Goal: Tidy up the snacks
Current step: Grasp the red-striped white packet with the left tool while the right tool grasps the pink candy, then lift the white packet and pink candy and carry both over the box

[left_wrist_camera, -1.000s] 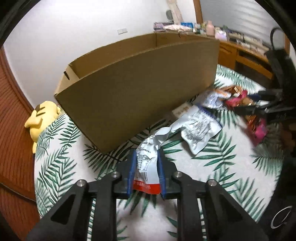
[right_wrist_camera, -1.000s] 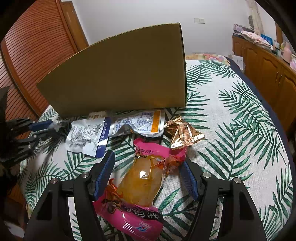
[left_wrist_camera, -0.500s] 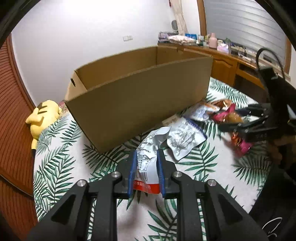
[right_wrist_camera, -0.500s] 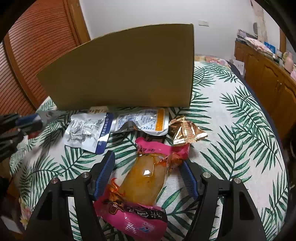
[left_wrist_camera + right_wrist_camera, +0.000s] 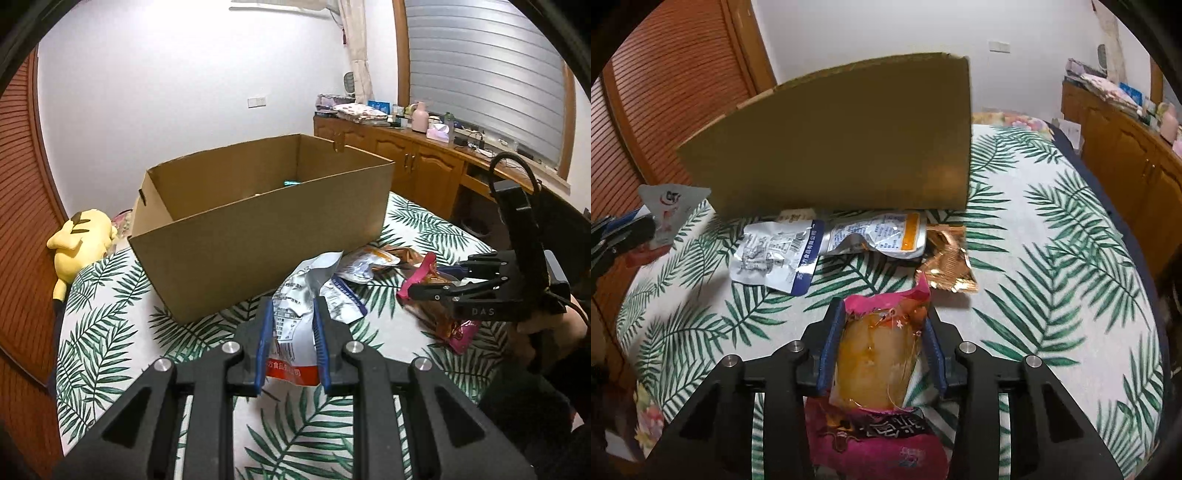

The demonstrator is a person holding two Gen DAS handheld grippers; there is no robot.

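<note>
The left gripper [image 5: 291, 332] pinches a silver snack pouch [image 5: 295, 314] before the cardboard box [image 5: 258, 229]; the right gripper [image 5: 882, 343], jaws just closing, apparently clamps the pink-wrapped snack [image 5: 875, 369] near the bedspread's [image 5: 1052, 295] front edge.

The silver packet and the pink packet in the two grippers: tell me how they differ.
The silver packet is opaque foil with printed text and a red band; the pink packet has a clear window showing yellow-orange food. The silver packet looks flat and crumpled, the pink packet plump. The left gripper holds silver off the leaf-print cloth; whether pink is lifted is unclear. Shared: the right gripper, jaws just closed in, clamps pink likewise.
</note>
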